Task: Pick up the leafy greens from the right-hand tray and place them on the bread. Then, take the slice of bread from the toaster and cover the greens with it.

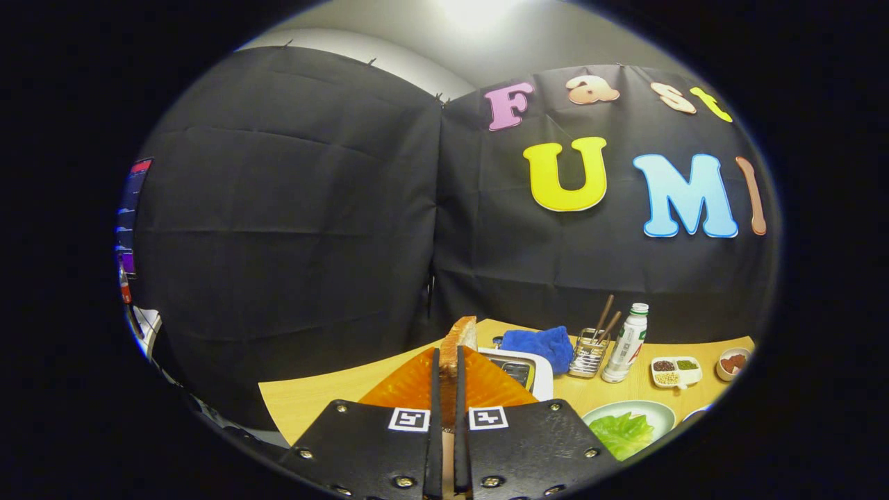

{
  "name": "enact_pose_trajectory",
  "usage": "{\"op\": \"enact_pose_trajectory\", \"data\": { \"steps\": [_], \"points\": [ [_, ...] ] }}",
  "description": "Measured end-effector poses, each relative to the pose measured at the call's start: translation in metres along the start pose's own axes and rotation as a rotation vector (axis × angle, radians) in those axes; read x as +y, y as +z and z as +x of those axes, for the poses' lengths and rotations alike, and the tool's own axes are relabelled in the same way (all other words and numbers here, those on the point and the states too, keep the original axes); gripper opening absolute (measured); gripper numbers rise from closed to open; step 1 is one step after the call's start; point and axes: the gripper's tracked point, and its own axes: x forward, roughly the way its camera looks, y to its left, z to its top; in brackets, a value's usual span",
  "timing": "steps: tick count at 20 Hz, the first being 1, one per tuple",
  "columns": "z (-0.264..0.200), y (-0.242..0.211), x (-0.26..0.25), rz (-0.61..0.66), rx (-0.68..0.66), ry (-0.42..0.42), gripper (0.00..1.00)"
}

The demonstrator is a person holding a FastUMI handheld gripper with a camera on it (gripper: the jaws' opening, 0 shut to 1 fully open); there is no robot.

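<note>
My gripper (448, 355) is shut on a slice of toasted bread (462, 333). The slice stands on edge between the two fingers, and its crust sticks out past their tips. It hangs above an orange ribbed tray (410, 385). Just right of the fingers is the white toaster (538, 368), with its slot facing up. Further right, leafy greens (621, 432) lie on a pale green plate (660, 411); what lies under the greens is hidden.
Along the back of the wooden table (312, 399) are a blue cloth (538, 344), a wire holder with chopsticks (589, 353), a white bottle (627, 344), a divided dish of grains (675, 371) and a small bowl (733, 362). The table's left edge lies near the orange tray.
</note>
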Motion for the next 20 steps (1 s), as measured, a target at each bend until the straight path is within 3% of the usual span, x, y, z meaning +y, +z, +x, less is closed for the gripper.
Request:
{"op": "enact_pose_trajectory", "data": {
  "steps": [13,15,20],
  "points": [
    [-0.045,0.059,-0.030,-0.029,-0.084,0.023,0.06],
    [-0.059,0.057,-0.048,-0.035,-0.080,-0.005,0.02],
    [-0.089,0.045,-0.100,-0.016,-0.077,-0.097,0.02]
  ]
}}
